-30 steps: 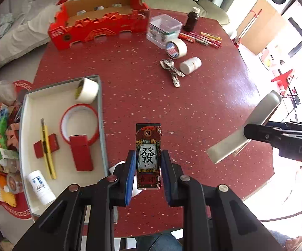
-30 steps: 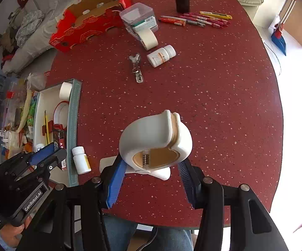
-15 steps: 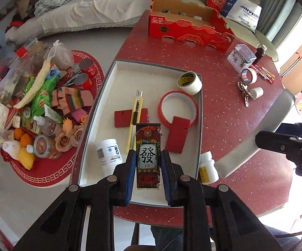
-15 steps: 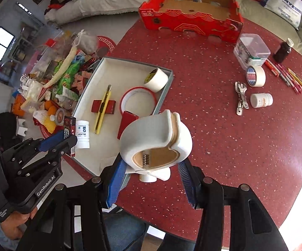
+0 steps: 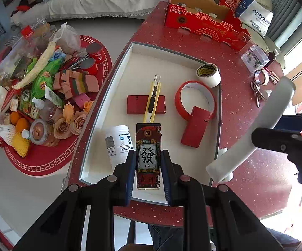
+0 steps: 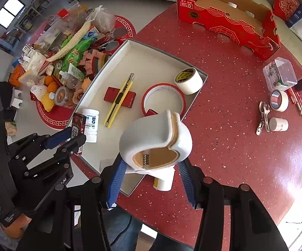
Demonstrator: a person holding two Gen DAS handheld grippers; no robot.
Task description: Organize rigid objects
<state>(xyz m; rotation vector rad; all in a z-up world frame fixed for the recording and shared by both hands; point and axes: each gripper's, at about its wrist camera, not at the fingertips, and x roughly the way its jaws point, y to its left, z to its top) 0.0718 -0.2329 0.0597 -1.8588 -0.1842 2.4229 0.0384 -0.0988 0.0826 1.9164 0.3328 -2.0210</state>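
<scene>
My left gripper (image 5: 147,153) is shut on a small red box printed with a large Chinese character (image 5: 148,156). It holds the box upright over the near end of a white, grey-rimmed tray (image 5: 172,62). My right gripper (image 6: 151,167) is shut on a white tape dispenser (image 6: 155,138) above the tray's near right corner (image 6: 130,192). The tray holds a yellow utility knife (image 5: 153,98), two flat red cases, a red tape ring (image 5: 195,96), a white tape roll (image 5: 208,75) and a white pill bottle (image 5: 119,142). In the right wrist view the left gripper (image 6: 71,135) is at the left.
On the red round table stand a red cardboard box (image 6: 226,16), a clear plastic container (image 6: 280,75), a tape roll (image 6: 278,100), a metal clip (image 6: 263,115), a small white bottle (image 6: 278,124) and pens. Another white bottle (image 6: 163,182) lies beside the tray. Clutter on a red mat (image 5: 40,96) covers the floor to the left.
Both grippers have carried their objects leftwards from over the bare tabletop to over the tray, and both have rolled. Neither grip has changed.
</scene>
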